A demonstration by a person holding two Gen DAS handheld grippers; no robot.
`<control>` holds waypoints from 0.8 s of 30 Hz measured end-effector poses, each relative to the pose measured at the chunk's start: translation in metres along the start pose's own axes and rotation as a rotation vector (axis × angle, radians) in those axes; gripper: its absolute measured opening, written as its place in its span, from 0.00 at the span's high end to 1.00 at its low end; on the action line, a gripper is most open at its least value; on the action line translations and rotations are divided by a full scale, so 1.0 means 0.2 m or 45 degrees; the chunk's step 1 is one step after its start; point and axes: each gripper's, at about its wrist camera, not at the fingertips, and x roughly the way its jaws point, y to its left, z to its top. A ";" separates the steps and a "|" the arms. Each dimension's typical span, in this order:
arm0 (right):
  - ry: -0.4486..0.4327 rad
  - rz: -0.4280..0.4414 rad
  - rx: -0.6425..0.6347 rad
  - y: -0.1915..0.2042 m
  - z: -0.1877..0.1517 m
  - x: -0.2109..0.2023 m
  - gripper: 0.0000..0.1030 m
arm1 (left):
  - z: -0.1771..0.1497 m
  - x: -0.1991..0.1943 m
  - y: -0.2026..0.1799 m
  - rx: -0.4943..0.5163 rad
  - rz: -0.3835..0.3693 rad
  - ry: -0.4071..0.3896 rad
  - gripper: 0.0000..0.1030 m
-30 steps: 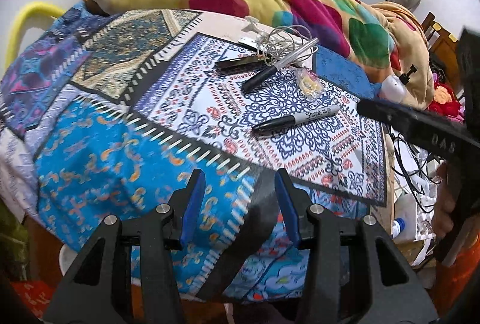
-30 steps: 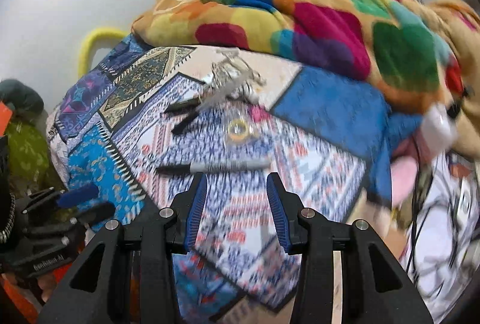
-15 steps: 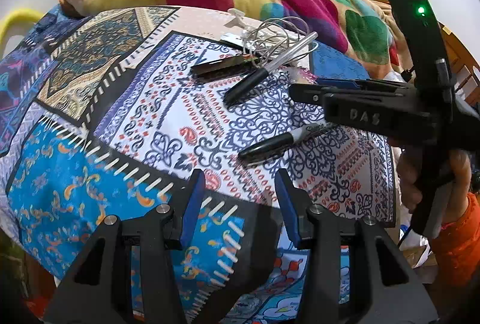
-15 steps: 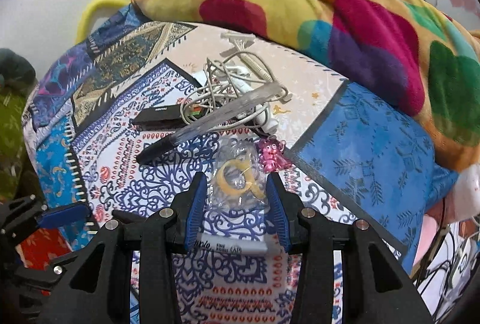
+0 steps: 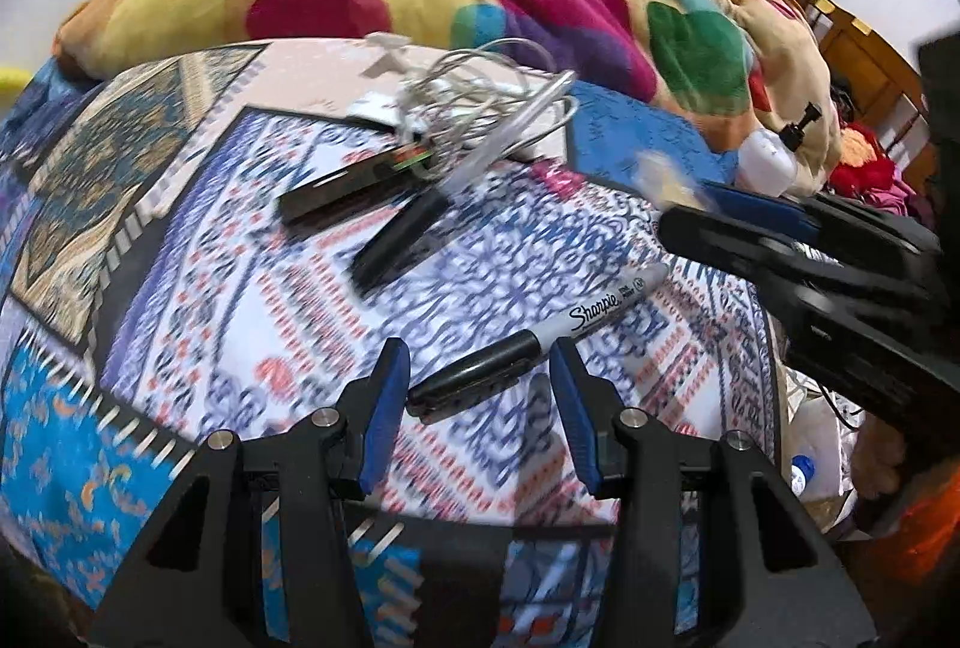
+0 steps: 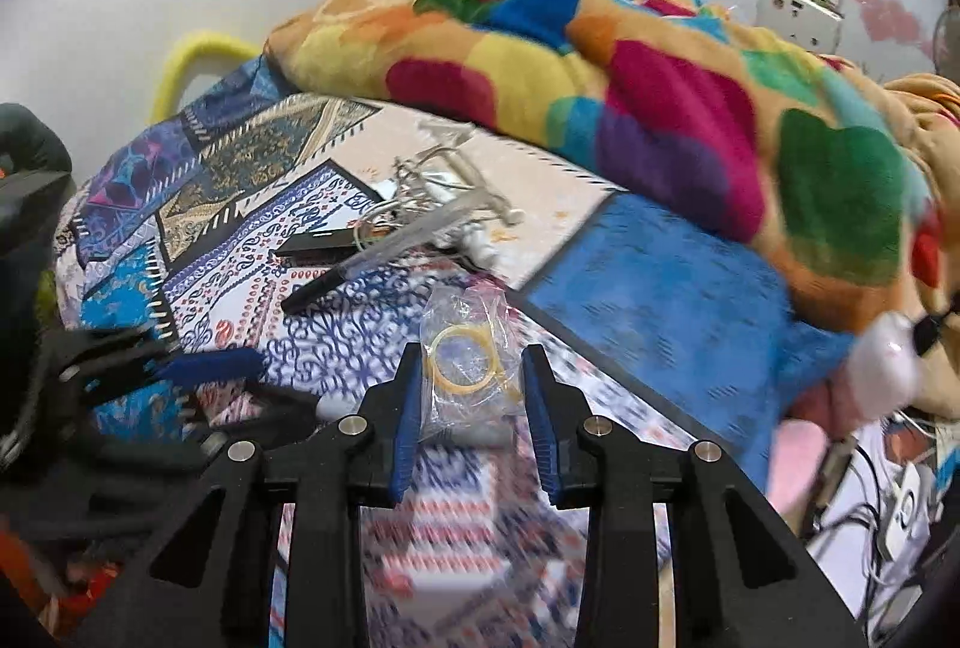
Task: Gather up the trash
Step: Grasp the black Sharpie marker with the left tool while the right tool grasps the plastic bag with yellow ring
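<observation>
Right wrist view: the clear plastic bag point(image 6: 465, 357), with a yellow ring inside, sits in the lower centre of the frame, between the two blue pads of the right tool point(image 6: 474, 411). The jaws stand open and about as wide as the bag; whether the pads touch the plastic cannot be told, and a firm grip is not evident. The bag's long axis runs up the frame, away from the tool, so closing would likely pinch it across its width.

Left wrist view: the left tool point(image 5: 477, 408) is open and empty at lower centre, its pads either side of the black cap of a marker point(image 5: 528, 342) that lies slantwise on the patterned bedspread point(image 5: 198, 288). The right tool enters from the right edge, with the bag a blur at its tip. The right tool is the nearer to the bag.
</observation>
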 end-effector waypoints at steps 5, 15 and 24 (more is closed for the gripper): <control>0.003 -0.002 0.066 -0.11 -0.07 -0.09 0.71 | 0.01 0.03 -0.08 0.060 -0.030 0.031 0.54; 0.004 0.029 0.155 -0.20 -0.17 -0.14 0.71 | -0.05 -0.01 -0.27 0.183 -0.028 0.073 0.54; -0.012 0.075 0.189 -0.25 -0.20 -0.18 0.71 | 0.06 0.12 -0.28 0.150 0.047 0.052 0.63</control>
